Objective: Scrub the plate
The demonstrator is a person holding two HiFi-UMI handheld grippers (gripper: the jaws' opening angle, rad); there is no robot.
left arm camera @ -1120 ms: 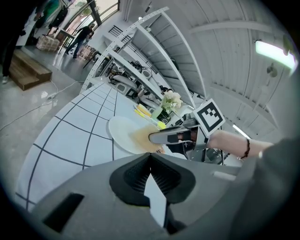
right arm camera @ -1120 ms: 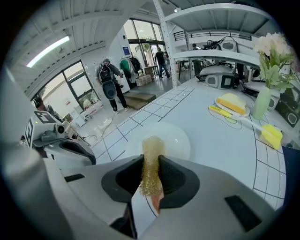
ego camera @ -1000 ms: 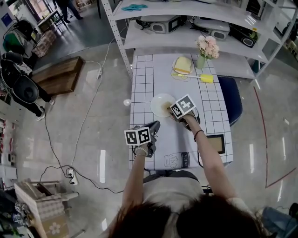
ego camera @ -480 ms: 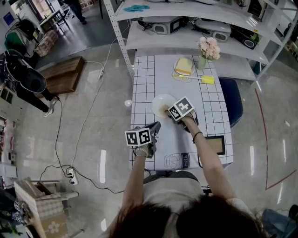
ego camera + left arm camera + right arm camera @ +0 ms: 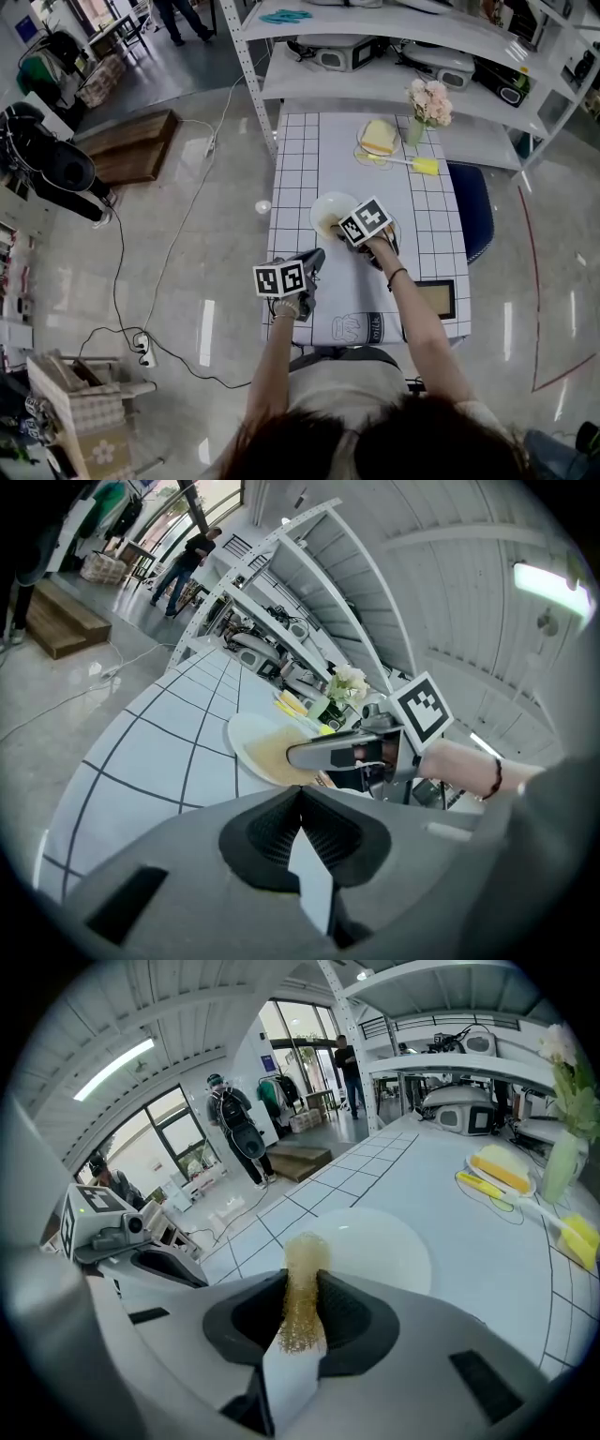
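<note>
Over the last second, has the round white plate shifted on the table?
No. The round white plate keeps its place on the table's black grid lines, under the golden mesh scrubber in the right gripper.

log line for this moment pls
right gripper: shut on scrubber | scrubber: over plate | left gripper: shut, empty, off plate

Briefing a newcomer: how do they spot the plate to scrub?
On the grid-patterned table, look mid-table below the right tool. That white plate lies under its golden scrubber; the other plate, beside the flowers, carries a yellow block.
</note>
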